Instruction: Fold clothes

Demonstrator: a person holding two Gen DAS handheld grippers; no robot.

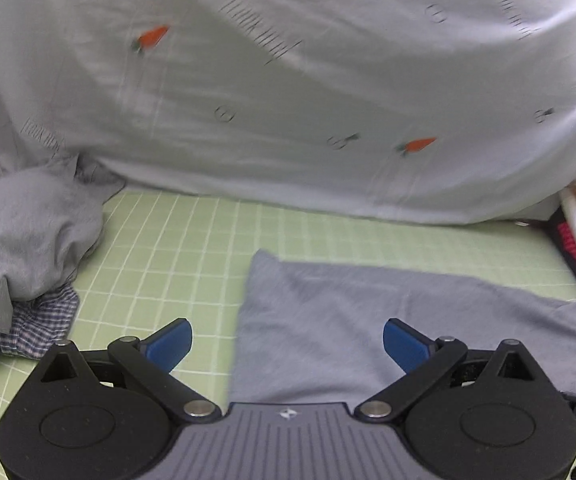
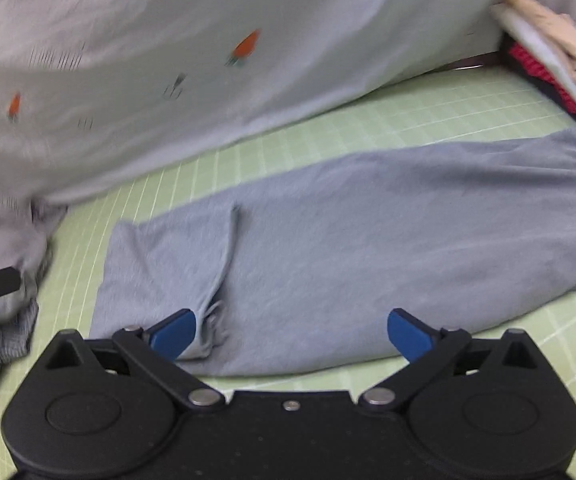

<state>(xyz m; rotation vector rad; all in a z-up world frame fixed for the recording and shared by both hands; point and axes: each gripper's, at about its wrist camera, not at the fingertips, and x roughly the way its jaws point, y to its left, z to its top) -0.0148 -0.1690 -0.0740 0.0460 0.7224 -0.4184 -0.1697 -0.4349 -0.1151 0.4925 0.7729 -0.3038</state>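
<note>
Trousers [image 2: 368, 248], grey and laid flat, are your landmark on the green mat [image 1: 191, 240]: left of them sits the unfolded pile [image 1: 27, 236], over them both grippers, left gripper [image 1: 288, 344] and right gripper [image 2: 292, 334], hang wide and empty; you look between folds, so next grasp an end and double it over

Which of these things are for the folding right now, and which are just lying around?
For the folding:
grey garment spread flat
green checked mat
left tongs and right tongs, both open, holding nothing

Just lying around:
carrot-print sheet
crumpled grey cloth
plaid cloth
stack of folded clothes
</note>
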